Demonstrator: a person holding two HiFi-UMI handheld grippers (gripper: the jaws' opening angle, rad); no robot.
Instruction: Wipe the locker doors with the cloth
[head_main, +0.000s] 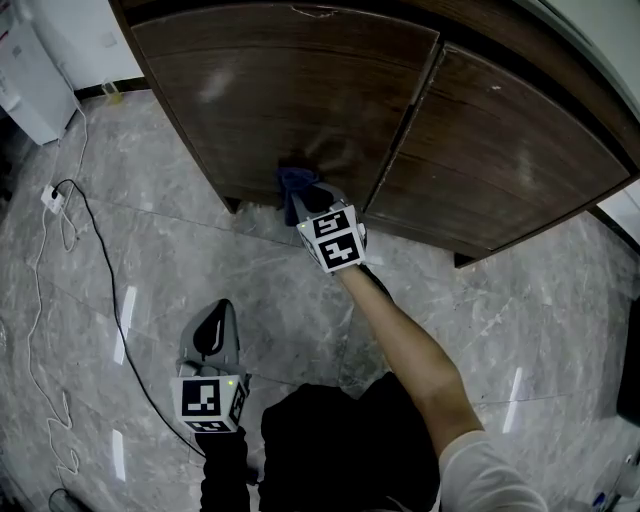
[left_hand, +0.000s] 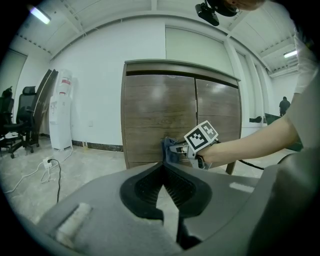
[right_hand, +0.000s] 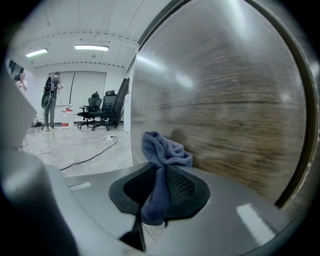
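Here the right gripper (right_hand: 161, 169) has its jaws clamped on the blue cloth (right_hand: 165, 149), which runs pinched between the ribbed pads and bunches out past their tips. That bunch presses against the brown wood-grain left locker door (head_main: 280, 90), low down near its bottom edge and toward the seam with the right door (head_main: 500, 150). A bare forearm (head_main: 410, 345) reaches out behind the gripper's marker cube. The left gripper (head_main: 213, 325) hangs well back from the locker over the grey marble floor (head_main: 480, 300), its jaws closed tip to tip with nothing between them, pointing toward the doors. On the floor to the left a black cable (head_main: 100, 250) and a white one run from a power strip (head_main: 52, 198), and a white water dispenser (left_hand: 61, 112) stands against the wall beyond the locker's left side
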